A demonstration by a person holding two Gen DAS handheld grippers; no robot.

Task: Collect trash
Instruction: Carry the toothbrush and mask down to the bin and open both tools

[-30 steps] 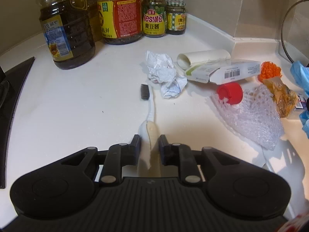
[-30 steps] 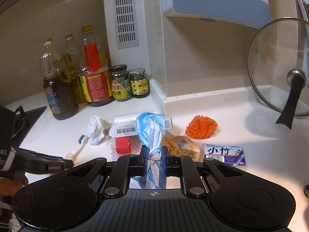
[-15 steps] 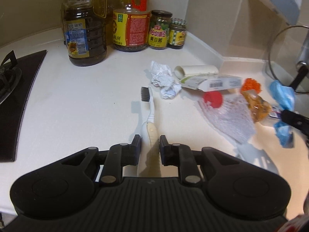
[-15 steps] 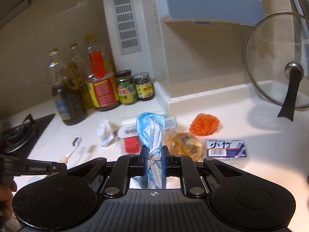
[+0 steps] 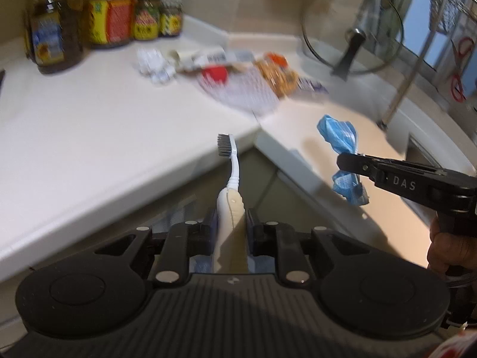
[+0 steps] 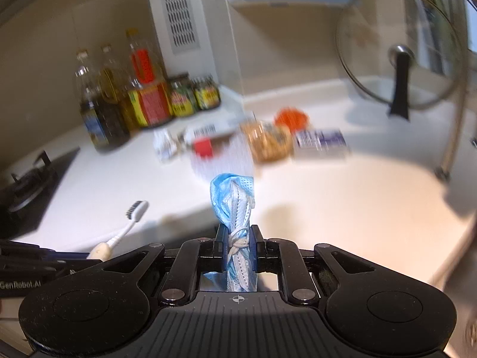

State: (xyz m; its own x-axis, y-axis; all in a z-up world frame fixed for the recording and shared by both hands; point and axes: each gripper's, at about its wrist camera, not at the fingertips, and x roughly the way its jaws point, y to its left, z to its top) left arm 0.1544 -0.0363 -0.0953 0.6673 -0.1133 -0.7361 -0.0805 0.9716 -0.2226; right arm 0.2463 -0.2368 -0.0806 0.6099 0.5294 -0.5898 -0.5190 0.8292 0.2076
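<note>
The setting is a kitchen corner with a white countertop (image 5: 89,137) that wraps around an inside angle; a gas hob (image 6: 26,191) sits at one end and a glass pan lid (image 6: 399,50) leans against the wall at the other.

The left gripper (image 5: 231,223) is clamped on the handle of a toothbrush (image 5: 231,179), whose bristled head points forward and hangs past the counter edge. The right gripper (image 6: 238,247) is clamped on a crumpled blue face mask (image 6: 232,197), pinched at its knotted ear loops. Both items are off the surface and carried in the air.

Step in hand, as judged: transport of both items to a waste container, which is not in view.
- Keep both grips closed until each item is above the container.
- Hold the toothbrush head clear of the counter edge; the long lever may pivot in the pads.
- Keep the two grippers apart so that the hanging mask does not snag the brush.

Remaining trash lies near the back of the counter: crumpled tissue (image 6: 164,146), a red cap (image 6: 204,147), a barcoded carton (image 6: 208,129), a snack bag (image 6: 268,141), an orange scrap (image 6: 290,117) and a small blue-and-white packet (image 6: 322,140).

Legible writing: "DAS" on the right gripper body in the left wrist view; "GenRobot.AI" on the left gripper body in the right wrist view. The labels on the bottles and jars (image 5: 104,18) are too blurred to read.
</note>
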